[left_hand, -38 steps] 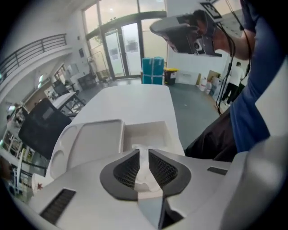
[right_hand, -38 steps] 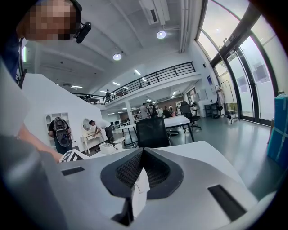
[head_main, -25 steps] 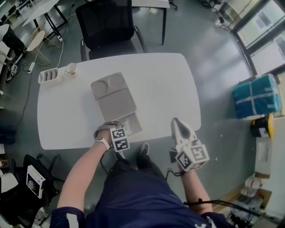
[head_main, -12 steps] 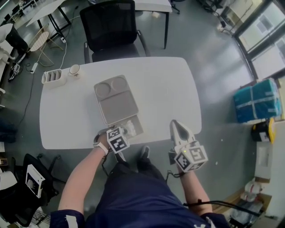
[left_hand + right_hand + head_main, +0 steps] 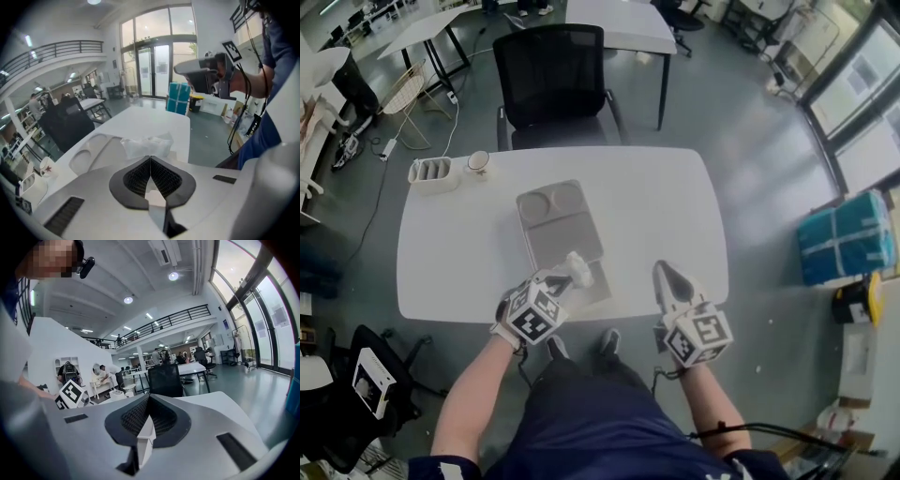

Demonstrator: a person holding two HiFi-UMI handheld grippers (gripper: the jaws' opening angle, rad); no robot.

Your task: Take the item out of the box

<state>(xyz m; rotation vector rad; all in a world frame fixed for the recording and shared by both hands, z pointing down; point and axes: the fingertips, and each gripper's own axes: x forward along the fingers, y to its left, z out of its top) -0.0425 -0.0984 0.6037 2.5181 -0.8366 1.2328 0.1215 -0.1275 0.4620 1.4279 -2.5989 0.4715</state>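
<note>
My left tongs (image 5: 566,281) are pressed shut on one thin edge of the item (image 5: 580,271), a crumpled white see-through packet. It juts from the tips over the near end of the grey box (image 5: 553,230); whether it touches the box I cannot tell. In the left gripper view the packet spreads just past the closed tips, its long axis lying crosswise to the tongs, from their left to their right; it is too crumpled to show a head or tail end.

The box lies on the white table (image 5: 656,206) directly ahead of and below the left tongs, its length running away from them; two round hollows mark its far end. Past that end, beyond the table, stands a black chair (image 5: 553,80). Far ahead and to the left of the left tongs, a white holder (image 5: 434,174) and a cup (image 5: 478,163) sit side by side near the table's corner.

My right tongs (image 5: 660,269) are closed tight on nothing; they hang to the right of the left pair, well apart from it and from the box, tips over the table's near edge and aimed across it. A blue wrapped bundle (image 5: 844,234) rests on the floor far off to their right.
</note>
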